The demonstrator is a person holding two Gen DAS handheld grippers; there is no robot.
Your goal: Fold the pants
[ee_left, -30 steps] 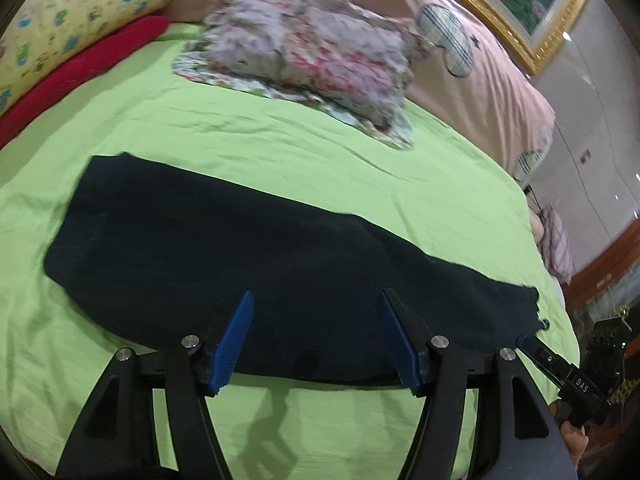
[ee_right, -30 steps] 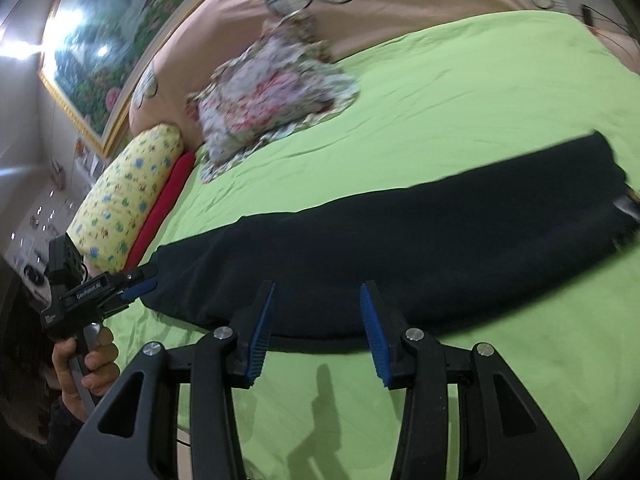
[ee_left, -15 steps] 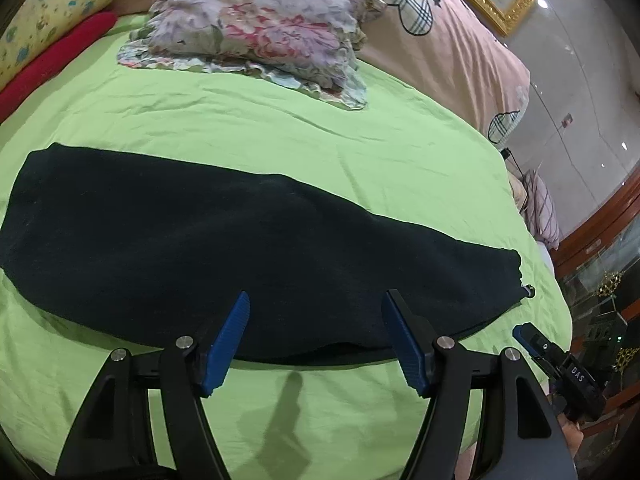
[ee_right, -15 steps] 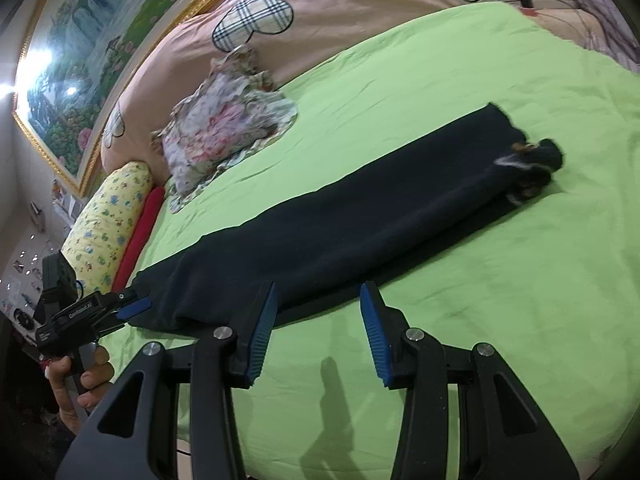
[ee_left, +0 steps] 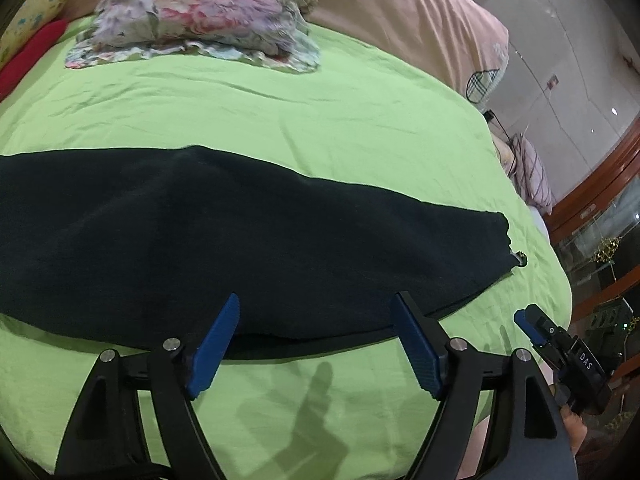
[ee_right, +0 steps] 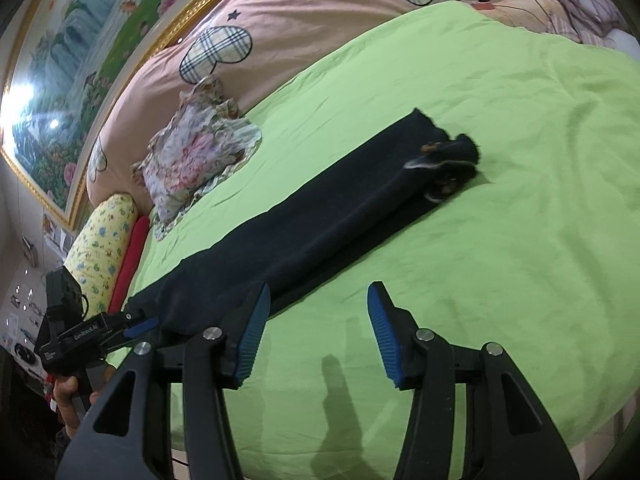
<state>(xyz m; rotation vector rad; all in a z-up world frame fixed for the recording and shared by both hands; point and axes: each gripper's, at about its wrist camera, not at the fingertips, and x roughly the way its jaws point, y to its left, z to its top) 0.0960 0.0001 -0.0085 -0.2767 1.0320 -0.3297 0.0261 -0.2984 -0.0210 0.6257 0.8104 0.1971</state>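
Dark navy pants lie flat in a long strip across the green bed sheet; they also show in the right wrist view, with a rumpled end at the far right. My left gripper is open and empty, just above the pants' near edge at mid length. My right gripper is open and empty over the sheet, its left finger near the pants' near edge. Each gripper shows in the other's view: the right one and the left one.
A floral pillow lies at the far side of the bed, also in the right wrist view. A yellow bolster and a red pillow lie at the left. A pink headboard cushion runs behind. The bed's near edge is just below both grippers.
Both grippers have swung right along the pants, so more of the far-right end shows. The left one has come lower and closer. The pants have not moved.
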